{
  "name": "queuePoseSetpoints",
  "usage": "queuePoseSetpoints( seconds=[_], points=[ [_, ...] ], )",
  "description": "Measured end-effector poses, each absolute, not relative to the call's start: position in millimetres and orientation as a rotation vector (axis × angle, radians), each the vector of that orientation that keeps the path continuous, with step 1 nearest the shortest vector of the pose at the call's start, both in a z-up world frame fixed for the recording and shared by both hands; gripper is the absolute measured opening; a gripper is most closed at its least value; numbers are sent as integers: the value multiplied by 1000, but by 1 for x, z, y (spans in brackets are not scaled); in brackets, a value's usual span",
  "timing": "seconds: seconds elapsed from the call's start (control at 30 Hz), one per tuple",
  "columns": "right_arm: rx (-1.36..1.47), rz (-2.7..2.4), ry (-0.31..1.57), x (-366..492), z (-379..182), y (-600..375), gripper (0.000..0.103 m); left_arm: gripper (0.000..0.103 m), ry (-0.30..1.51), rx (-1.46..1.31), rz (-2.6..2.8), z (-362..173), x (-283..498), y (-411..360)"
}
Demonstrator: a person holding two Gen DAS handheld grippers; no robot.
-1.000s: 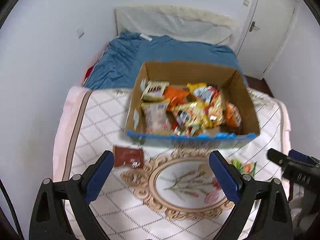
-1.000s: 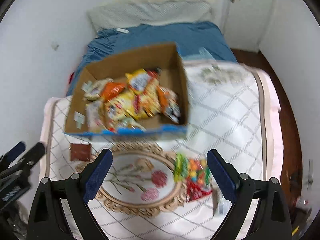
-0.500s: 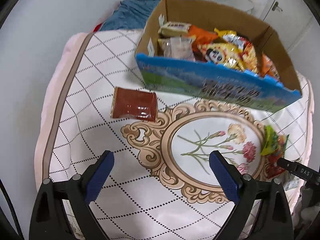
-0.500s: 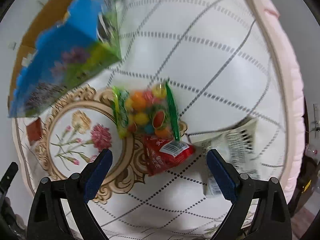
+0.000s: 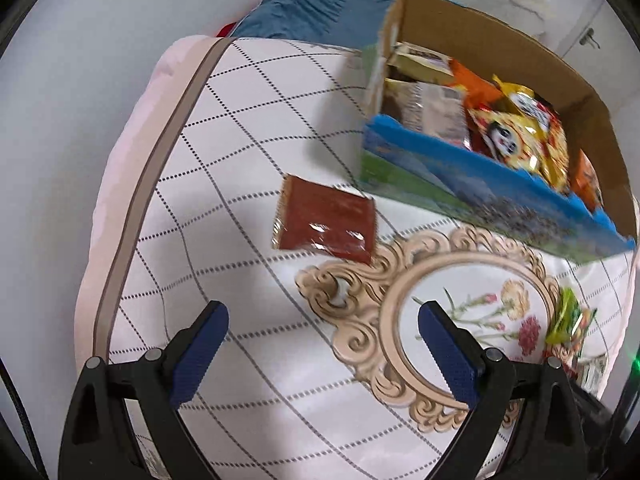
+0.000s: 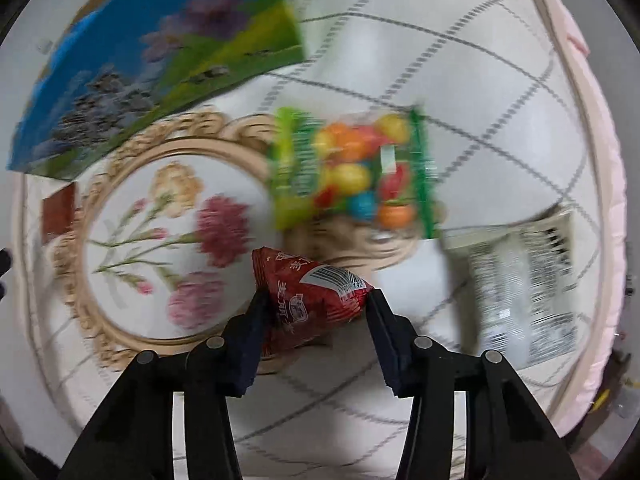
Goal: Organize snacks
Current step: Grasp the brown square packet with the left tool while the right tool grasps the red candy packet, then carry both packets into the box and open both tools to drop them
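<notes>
So the right gripper [image 6: 316, 304] was pointed down at the blanket [image 6: 500, 92] and its jaws were closing in on a red snack packet [image 6: 316, 292], one pad pressed against each side of it, barcode facing up. Just past that packet sat a clear bag of colourful candies [image 6: 356, 172] with green edges, half on the gold oval flower print. Off to the right of the red one there was a pale packet with black print [image 6: 520, 280], pretty blurred so couldn't read it.

The left gripper [image 5: 324, 354] was wide open with nothing between its blue pads, hovering over the checked part of the blanket. Ahead of it lay a flat brown packet [image 5: 326, 220], close to the corner of the cardboard box [image 5: 480, 184]. The box had a blue and green printed front and was already stuffed with yellow and orange snack bags [image 5: 516, 132]. Behind the box you could see a blue bedsheet [image 5: 316, 12]
</notes>
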State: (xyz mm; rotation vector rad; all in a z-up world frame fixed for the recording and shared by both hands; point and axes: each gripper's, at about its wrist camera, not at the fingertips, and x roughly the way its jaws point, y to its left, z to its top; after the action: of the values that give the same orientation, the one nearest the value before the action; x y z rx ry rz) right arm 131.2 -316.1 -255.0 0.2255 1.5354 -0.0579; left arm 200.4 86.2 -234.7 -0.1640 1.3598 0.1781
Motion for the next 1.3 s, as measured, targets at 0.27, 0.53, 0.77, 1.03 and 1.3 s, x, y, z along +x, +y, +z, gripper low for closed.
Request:
queuePoseSetpoints(
  seconds=[0.27,0.53,0.77,1.03,1.3],
  points=[
    [250,17,1532,161,-252,-277,51,97,1465,-129,149,-272,253,93],
    [234,31,1540,194,-259,-250,51,97,1590,9,132,-327,289,75],
    [232,25,1546,197,-262,-246,51,83,1505,33,121,-332,285,73],
    [242,47,1549,189,-256,-253,51,60,1468,19,84,-314,251,73],
    [264,97,1534,173,-243,-254,51,59,1449,-74,-10,-288,182,57]
  ],
)
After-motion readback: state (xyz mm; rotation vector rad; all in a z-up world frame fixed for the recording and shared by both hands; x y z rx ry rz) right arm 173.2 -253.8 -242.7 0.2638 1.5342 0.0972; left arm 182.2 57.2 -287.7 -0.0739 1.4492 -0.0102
